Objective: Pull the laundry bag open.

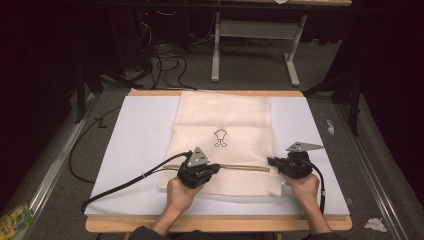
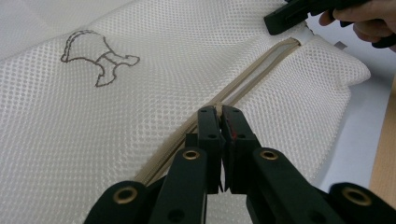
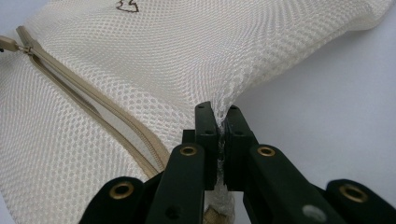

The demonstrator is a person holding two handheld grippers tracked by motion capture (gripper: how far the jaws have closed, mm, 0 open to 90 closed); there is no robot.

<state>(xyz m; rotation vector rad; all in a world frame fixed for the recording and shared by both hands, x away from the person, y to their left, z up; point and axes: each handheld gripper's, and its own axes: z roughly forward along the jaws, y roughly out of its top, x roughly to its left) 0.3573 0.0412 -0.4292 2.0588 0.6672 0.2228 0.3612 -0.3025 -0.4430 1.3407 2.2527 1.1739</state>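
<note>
thing: mesh laundry bag [image 1: 223, 127] flat on the white table mat [image 1: 140, 145], long axis running away from the person, zipper [image 1: 245, 167] crosswise near the front | handling: light, limp, snag-prone (grip pull and edge) | left gripper [image 2: 218, 112] clamped on zipper pull | right gripper [image 3: 219, 114] pinching bag's mesh edge
</note>
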